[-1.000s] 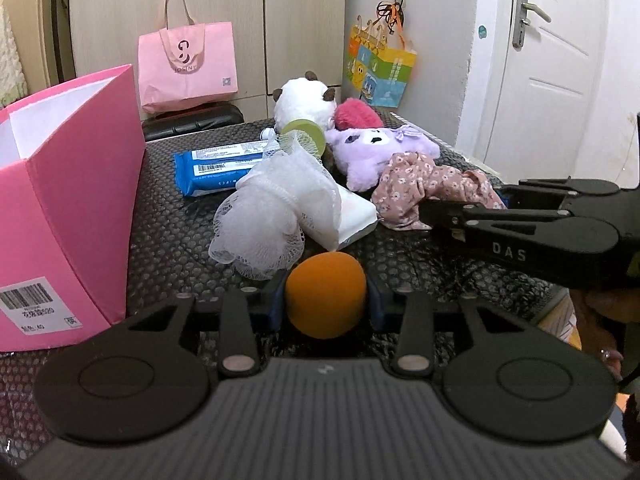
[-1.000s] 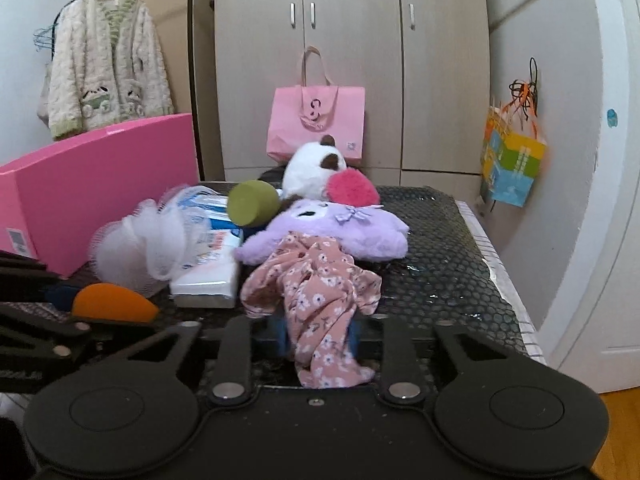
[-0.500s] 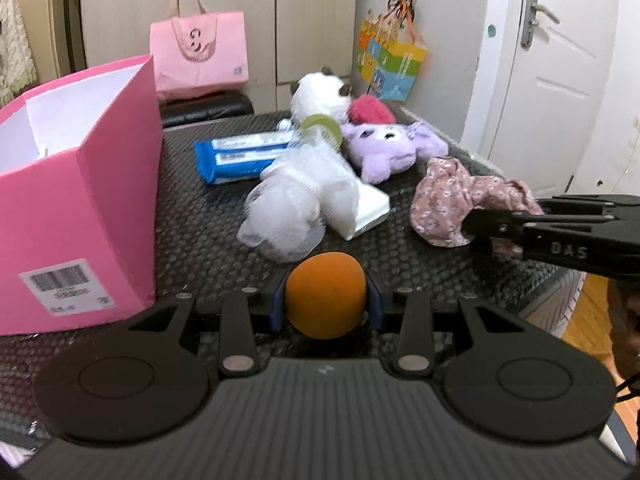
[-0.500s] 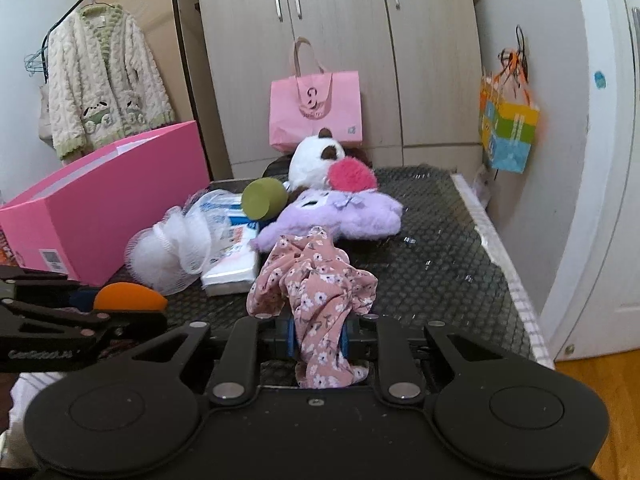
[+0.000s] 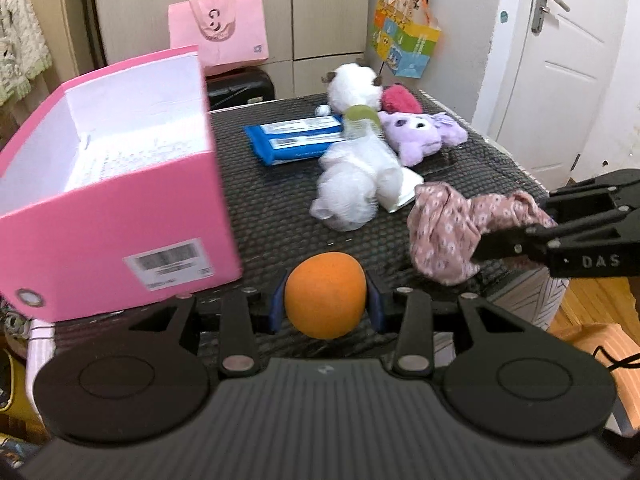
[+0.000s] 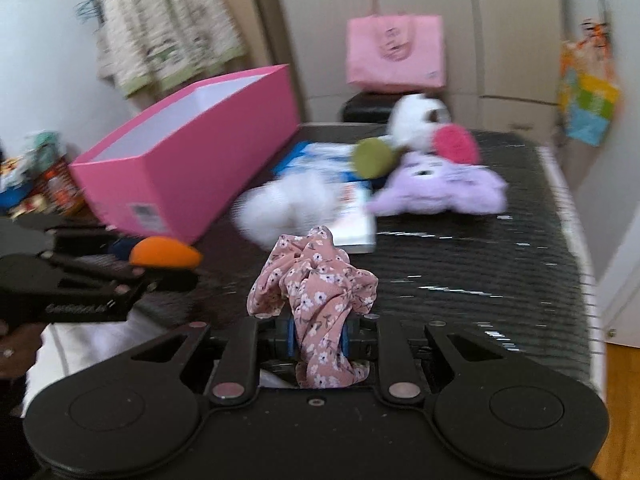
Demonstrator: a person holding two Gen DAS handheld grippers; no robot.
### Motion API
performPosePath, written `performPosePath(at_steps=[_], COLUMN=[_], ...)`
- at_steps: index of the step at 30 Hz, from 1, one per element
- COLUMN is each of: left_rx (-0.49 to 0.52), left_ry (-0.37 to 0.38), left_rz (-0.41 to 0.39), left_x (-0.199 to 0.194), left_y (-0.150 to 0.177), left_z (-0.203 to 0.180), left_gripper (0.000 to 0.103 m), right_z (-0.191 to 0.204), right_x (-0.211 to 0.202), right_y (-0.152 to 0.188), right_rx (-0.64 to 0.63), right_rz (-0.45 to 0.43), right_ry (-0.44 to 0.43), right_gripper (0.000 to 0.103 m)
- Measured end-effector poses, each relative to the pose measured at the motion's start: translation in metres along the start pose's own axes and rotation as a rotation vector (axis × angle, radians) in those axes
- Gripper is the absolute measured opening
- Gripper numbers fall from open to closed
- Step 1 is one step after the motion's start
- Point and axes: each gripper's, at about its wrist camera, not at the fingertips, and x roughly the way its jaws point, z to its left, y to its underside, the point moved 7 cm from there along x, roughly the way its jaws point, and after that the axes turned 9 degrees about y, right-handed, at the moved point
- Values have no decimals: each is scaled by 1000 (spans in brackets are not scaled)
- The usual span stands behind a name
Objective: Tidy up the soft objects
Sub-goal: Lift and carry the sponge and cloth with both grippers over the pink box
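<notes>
My left gripper is shut on an orange sponge ball, held above the table's near edge. It also shows at the left of the right wrist view. My right gripper is shut on a pink floral cloth, lifted off the table; the cloth also shows in the left wrist view. An open pink box with a white inside stands at the left. A white mesh pouf, a purple plush, a white plush and a red pompom lie on the black mat.
A blue wipes pack, a white tissue pack and a green sponge lie mid-table. A pink tote bag stands behind the table. A door is at the right. The table's right edge drops to a wooden floor.
Both grippers have risen and drawn back from the table with their loads. The floral cloth has come off the mat. The pink box's open top has come into view.
</notes>
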Motion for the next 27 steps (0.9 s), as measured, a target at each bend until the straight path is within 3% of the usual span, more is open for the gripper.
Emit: performPosePath(at_steps=[7,14,20,27], left_rx=[-48,-89,-66,8], left_ry=[20,47,25,-10], left_rz=[84,148,119,46], left_x=[-28,-60,-90,-104], left_y=[6,3,-13,-50], left_z=[31,55,73,90], left_gripper=[39,39,39,39], right_z=[52,92,124,147], right_x=[-3,-8,-9,-9], right_y=[-15,-39,-67,-117], right_rx=[-88,-149,-202,-288], right_rz=[79,115,105,11], right_ry=[-166,-267,-312,-296], right_gripper=[23,24,24,25])
